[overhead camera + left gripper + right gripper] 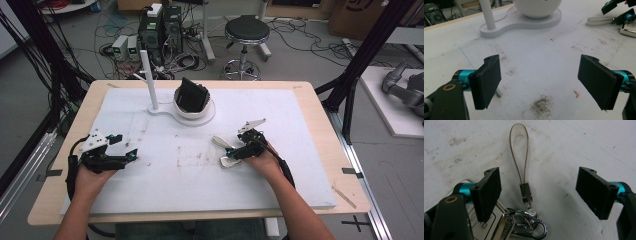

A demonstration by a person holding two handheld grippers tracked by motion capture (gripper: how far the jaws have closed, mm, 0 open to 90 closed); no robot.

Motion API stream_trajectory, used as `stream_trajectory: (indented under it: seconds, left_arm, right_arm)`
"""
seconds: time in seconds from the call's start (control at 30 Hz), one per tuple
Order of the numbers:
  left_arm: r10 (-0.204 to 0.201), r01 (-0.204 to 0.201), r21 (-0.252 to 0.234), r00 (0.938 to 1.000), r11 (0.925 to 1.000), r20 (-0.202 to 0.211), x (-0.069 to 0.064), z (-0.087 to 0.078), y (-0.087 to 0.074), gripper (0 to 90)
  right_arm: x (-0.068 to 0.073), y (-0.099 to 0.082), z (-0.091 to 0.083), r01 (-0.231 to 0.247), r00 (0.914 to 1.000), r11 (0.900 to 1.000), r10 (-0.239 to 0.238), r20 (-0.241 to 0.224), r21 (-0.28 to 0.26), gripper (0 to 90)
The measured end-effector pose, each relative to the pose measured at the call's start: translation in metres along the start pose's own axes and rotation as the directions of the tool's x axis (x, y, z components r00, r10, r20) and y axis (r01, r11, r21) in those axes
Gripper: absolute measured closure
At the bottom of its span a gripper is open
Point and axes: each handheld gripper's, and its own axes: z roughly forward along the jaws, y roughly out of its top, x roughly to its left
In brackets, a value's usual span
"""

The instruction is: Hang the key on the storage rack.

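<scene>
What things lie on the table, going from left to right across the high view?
Left hand-held gripper → white post → white bowl → key fob with strap → right hand-held gripper.

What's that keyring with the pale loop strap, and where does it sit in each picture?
High view: keyring right of centre, at the right gripper.
Left gripper view: top right corner.
Right gripper view: bottom centre, between open jaws.
Shared landmark: white foam mat.

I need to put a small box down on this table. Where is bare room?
Free: the mat between the left gripper and the key fob, and right of the white stand. Crowded: around the right gripper.
</scene>
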Motion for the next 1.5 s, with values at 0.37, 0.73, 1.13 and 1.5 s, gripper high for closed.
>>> stream_trajectory:
  seconds: [0.37, 0.73, 1.13, 1.5]
  left_arm:
    - [0.005, -0.005, 0.002, 1.0, 1.0, 0.003, -0.001, 0.0, 0.0, 18.9]
    - [0.004, -0.004, 0.0, 1.0, 1.0, 0.003, -0.002, 0.0, 0.001, 18.9]
    - [0.005, -0.005, 0.002, 1.0, 1.0, 0.001, -0.001, 0.0, 0.001, 18.9]
    - [0.009, -0.009, -0.001, 1.0, 1.0, -0.001, -0.002, -0.001, 0.002, 18.9]
  right_arm:
    - [0.005, -0.002, -0.001, 0.071, 0.9971, 0.9974, -0.07, -0.028, 0.016, 52.6]
    - [0.011, -0.002, -0.004, 0.098, 0.9943, 0.995, -0.097, -0.045, 0.02, 81.8]
    - [0.01, -0.001, -0.006, 0.093, 0.9947, 0.9957, -0.093, -0.044, 0.003, 82.8]
    - [0.015, 0.022, -0.033, 0.065, 0.9969, 0.9796, -0.072, -0.031, -0.19, 82.8]
